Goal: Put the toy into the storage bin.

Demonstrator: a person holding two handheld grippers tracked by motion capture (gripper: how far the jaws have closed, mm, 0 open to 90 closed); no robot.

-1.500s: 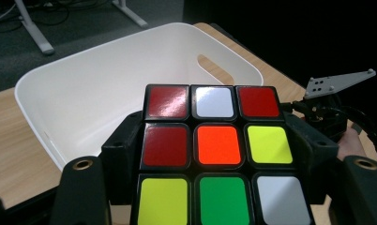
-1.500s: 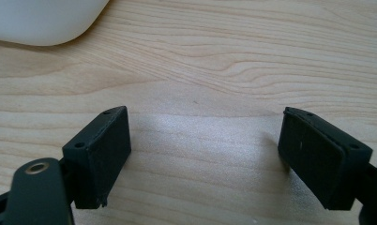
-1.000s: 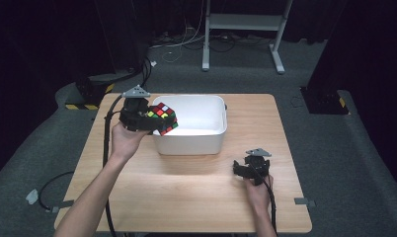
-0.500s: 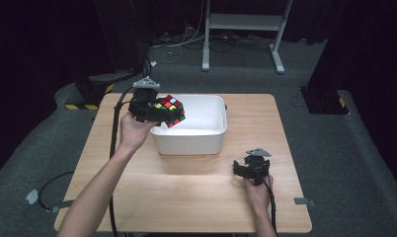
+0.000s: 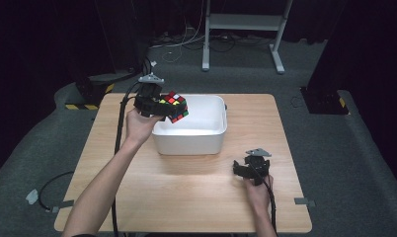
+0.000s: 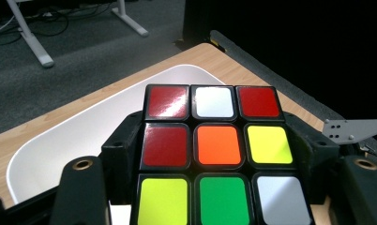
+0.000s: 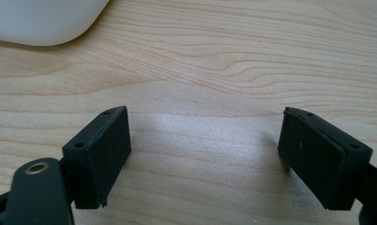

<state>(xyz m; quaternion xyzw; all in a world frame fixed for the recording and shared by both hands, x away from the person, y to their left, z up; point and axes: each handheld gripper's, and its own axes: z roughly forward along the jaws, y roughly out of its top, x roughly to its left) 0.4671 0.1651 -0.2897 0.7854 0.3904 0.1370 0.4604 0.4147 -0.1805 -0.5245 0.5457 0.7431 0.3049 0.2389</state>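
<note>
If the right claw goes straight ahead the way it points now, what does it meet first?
Probably the white tub: the open right claw points across bare wooden table toward its corner, though it may pass beside it.

Wooden table (image 5: 196,197), grey carpet floor (image 5: 335,163), white desk frame (image 5: 246,22) (behind), loose cables (image 5: 186,42)

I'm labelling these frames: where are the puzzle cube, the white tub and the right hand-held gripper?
Puzzle cube (image 6: 218,145): left gripper view, orange centre tile.
White tub (image 5: 189,143): high view, near outer wall.
Right hand-held gripper (image 7: 203,154): right gripper view, midway between open jaws.
</note>
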